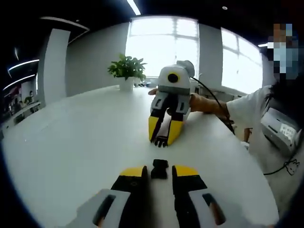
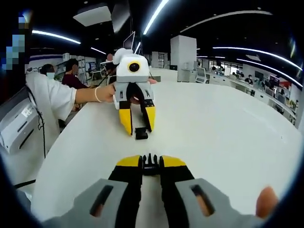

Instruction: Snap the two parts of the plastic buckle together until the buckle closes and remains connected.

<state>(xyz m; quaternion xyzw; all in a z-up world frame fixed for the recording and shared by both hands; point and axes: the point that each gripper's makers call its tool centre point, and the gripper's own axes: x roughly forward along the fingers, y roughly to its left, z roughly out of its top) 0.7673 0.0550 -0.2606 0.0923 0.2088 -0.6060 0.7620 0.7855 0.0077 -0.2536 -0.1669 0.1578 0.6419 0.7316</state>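
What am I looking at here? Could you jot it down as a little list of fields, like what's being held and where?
Setting: white table in an office, potted plant at its far side
Left hand-held gripper: shut on socket half of buckle
Right hand-held gripper: shut on pronged half of buckle
Arrangement: the two grippers face each other across the table
Buckle: two halves apart, not yet snapped together
Person: hand behind one gripper, white sleeve
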